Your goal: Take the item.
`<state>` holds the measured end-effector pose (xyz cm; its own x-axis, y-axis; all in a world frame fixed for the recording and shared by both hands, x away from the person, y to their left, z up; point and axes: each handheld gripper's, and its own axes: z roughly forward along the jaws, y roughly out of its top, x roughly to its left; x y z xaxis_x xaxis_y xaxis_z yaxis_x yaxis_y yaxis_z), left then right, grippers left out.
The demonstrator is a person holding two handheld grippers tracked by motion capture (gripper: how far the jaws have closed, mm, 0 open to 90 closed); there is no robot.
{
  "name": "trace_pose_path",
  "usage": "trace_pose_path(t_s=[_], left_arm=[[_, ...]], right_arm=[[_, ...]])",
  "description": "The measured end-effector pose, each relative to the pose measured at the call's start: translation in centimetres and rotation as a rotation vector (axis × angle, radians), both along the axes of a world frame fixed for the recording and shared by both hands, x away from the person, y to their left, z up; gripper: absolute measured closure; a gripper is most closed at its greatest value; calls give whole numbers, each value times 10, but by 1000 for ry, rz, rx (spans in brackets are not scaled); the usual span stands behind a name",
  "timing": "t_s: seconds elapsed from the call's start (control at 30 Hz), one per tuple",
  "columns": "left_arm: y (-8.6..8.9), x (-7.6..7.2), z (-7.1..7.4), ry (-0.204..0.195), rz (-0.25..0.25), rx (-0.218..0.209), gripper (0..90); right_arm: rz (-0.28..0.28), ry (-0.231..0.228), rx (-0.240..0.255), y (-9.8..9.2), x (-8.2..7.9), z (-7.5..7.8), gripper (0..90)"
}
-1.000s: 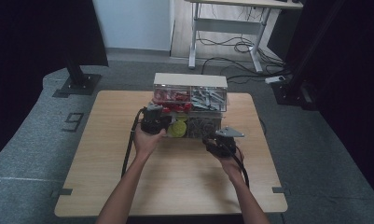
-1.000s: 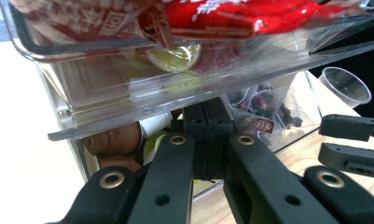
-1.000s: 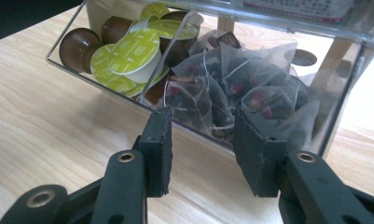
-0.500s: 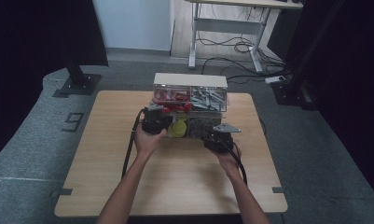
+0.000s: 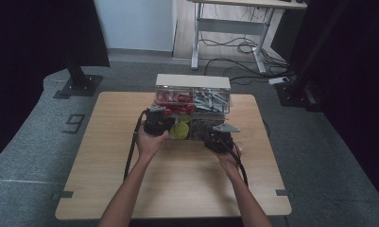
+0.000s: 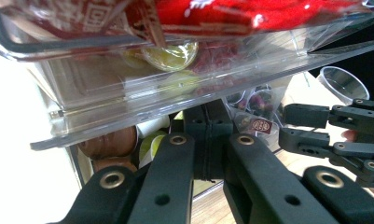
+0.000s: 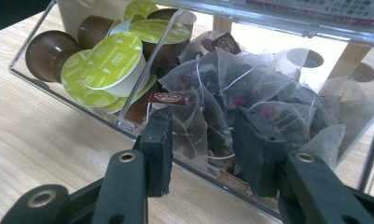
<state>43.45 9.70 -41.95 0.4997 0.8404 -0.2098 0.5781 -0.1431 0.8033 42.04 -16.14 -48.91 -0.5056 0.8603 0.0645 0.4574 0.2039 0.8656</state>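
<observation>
From the high view, we work at a clear two-tier organizer standing toward the far middle of the wooden surface. Our left gripper sits at the organizer's left front, our right gripper at its lower right drawer.

In the left gripper view, our own fingers are clenched tight together with nothing visibly between them, tucked under the edge of the upper clear tray that carries red packets; they seem to be steadying the unit.

In the right gripper view, our fingers stand partly apart and released, poised over the tea bags in the open lower drawer, beside green-lidded coffee capsules. Whether the pads already touch a bag we cannot tell.

We judge the step in hand to be picking a tea bag from the drawer. The next move calls for easing the right fingers down around one bag, then closing gently so the thin mesh is pinched without dragging its neighbours out.
</observation>
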Motion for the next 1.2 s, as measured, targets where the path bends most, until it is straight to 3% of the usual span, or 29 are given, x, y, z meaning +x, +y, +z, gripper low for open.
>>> trace_pose_path(t_s=[0.23, 0.47, 0.77, 1.07, 1.2], left_arm=[[0, 0, 0, 2, 3, 1, 900], [0, -1, 1, 3, 5, -1, 900], [0, -1, 1, 2, 5, -2, 900], [0, -1, 0, 1, 6, -4, 900], [0, -1, 0, 3, 5, -5, 900]], right_arm=[[-1, 7, 7, 4, 6, -5, 615], [30, 26, 38, 6, 7, -6, 867], [41, 0, 46, 5, 3, -2, 893], [45, -61, 86, -3, -8, 20, 894], [46, -68, 96, -5, -11, 24, 894]])
